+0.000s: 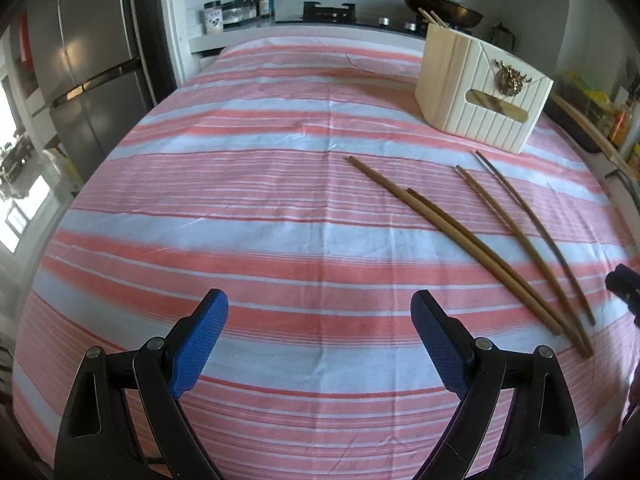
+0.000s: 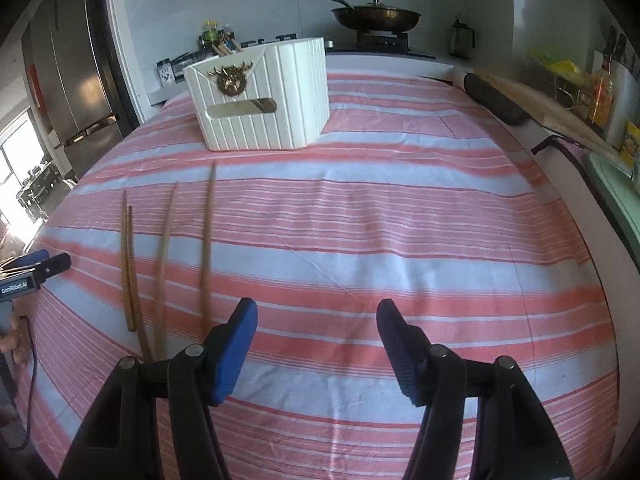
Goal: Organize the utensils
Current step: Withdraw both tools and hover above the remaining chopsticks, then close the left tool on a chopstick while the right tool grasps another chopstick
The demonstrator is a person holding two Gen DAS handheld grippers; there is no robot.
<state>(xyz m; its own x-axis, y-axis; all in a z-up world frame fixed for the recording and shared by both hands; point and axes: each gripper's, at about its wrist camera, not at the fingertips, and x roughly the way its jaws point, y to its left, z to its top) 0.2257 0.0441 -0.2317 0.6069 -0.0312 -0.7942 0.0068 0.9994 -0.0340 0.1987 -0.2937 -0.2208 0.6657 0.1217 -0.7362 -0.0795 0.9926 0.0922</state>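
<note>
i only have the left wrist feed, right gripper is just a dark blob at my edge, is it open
Observer: Yes. In the right wrist view the right gripper is open and holds nothing.
Operator: anything right of the holder
Observer: A black handle lies at the table's far right edge, right of the white holder.
Operator: which chopstick is closest to it
Observer: The rightmost chopstick of four; its near end runs close by the left fingertip.

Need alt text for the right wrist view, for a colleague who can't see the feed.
The right gripper, open and empty, hovers over a pink-and-white striped tablecloth. Four wooden chopsticks lie loose ahead to its left, and a white ribbed holder with more chopsticks inside stands beyond them.
</note>
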